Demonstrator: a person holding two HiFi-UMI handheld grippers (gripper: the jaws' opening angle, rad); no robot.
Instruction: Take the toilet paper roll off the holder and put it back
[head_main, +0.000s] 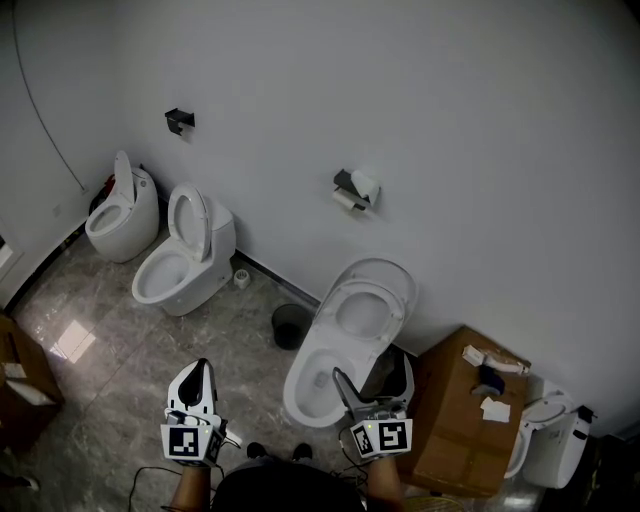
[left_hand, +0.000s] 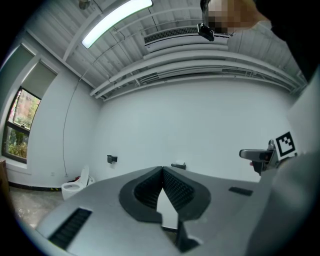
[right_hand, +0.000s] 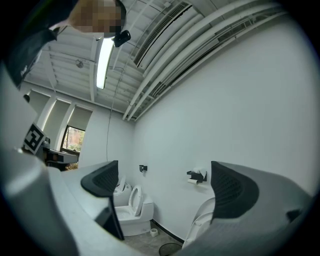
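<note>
Left gripper (head_main: 203, 368) fingers (left_hand: 175, 187) pressed together, right gripper (head_main: 372, 378) fingers (right_hand: 230, 187) spread empty, above grey floor (head_main: 110, 320), toilets (head_main: 190, 260) lining white wall (head_main: 450, 120).

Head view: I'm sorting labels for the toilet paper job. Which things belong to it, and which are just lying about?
Belongs to the job: toilet paper roll, wall holder, right gripper (open), left gripper (shut, empty).

Just lying about: nearest toilet, bin, cardboard box, small roll on the floor, other holder.

White toilet paper roll (head_main: 345, 199) hangs on the black wall-mounted holder (head_main: 346, 181).
</note>
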